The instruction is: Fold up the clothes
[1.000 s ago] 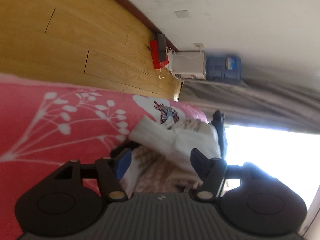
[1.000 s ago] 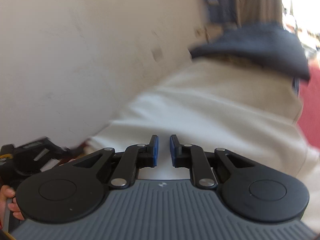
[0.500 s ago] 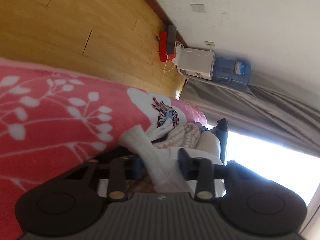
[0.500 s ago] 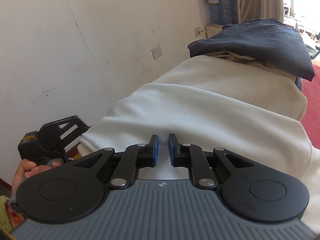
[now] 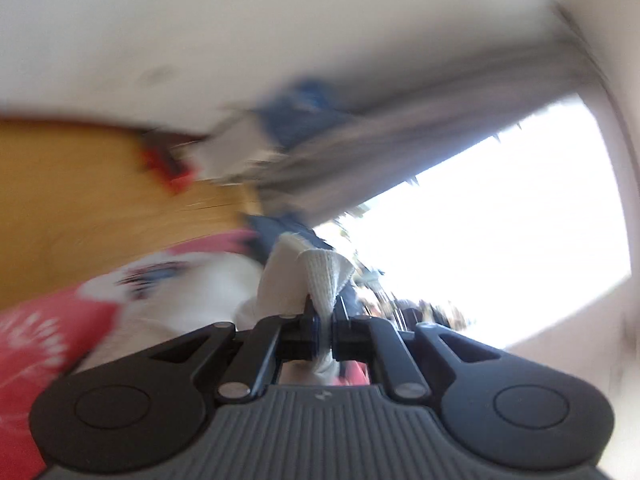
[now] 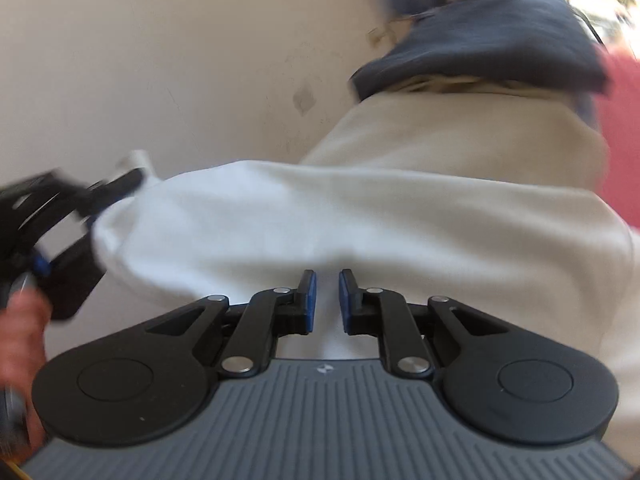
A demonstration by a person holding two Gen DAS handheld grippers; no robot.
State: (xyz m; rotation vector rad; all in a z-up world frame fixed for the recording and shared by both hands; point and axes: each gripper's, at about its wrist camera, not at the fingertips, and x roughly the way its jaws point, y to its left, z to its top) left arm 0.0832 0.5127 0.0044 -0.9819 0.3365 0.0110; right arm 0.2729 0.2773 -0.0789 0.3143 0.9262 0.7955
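A single white garment point(image 6: 360, 216) is stretched across the right wrist view, filling its middle. It is taken here as the landmark. Behind it, one beige garment point(image 6: 460, 136) is seen, and on top of that one dark navy garment point(image 6: 480, 52) is laid; three garments are counted in all. To the right of the white garment a strip of red blanket point(image 6: 624, 128) is shown, and behind the pile a pale wall point(image 6: 160, 60) is seen.

Two grippers are counted. The right gripper point(image 6: 327, 294) is held at the near edge of the white garment, its two blue-padded fingers drawn close with a narrow gap between them; white cloth is seen in that gap, but whether it is gripped cannot be told. The left gripper point(image 6: 60, 216) is seen, blurred, at the left end of the garment.

In the left wrist view, the left gripper point(image 5: 325, 330) is pressed together on a ribbed cuff point(image 5: 326, 276) of the white garment, which stands up from between the fingers. Beyond it the blanket point(image 5: 44, 320), a wooden floor point(image 5: 80, 188) and a bright window point(image 5: 500, 240) are blurred.
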